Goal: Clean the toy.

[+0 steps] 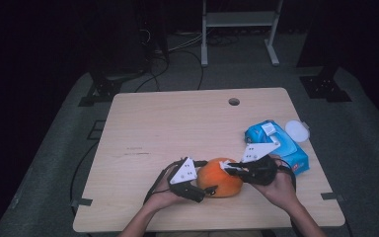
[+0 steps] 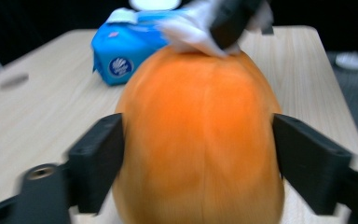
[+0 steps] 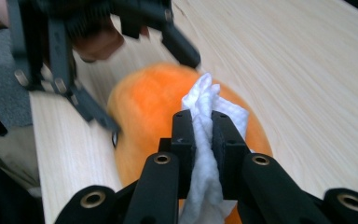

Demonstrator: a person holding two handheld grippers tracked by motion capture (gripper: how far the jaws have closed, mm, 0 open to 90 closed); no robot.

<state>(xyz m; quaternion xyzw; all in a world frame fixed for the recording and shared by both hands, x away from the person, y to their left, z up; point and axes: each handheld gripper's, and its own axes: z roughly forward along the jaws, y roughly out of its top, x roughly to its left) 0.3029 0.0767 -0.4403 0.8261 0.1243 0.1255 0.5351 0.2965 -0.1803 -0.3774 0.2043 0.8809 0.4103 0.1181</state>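
Dim flooring and cables surround the pale wooden counter (image 1: 177, 128), where an orange pumpkin-like fruit (image 1: 220, 183) sits near the person's edge. The left hand-held gripper (image 1: 205, 190) straddles the fruit: in the left gripper view its jaws stand on either flank of the orange body (image 2: 200, 140), spread wide, and the blurred edges leave it unclear whether the pads press the skin or stand just clear of it. The right hand-held gripper (image 3: 200, 135) is clenched on a crumpled white tissue (image 3: 209, 112), whose free end touches the top of the fruit just ahead of its jaws. Beyond the right hand-held gripper lies a blue tissue pack (image 1: 276, 145) with a white lid (image 1: 296, 130) beside it.

The fruit looks firm, smooth and rounded, probably fairly heavy and inclined to roll or slip, so it is best braced at its widest flanks. The tissue is soft and light; pinching a bunched fold suits it.
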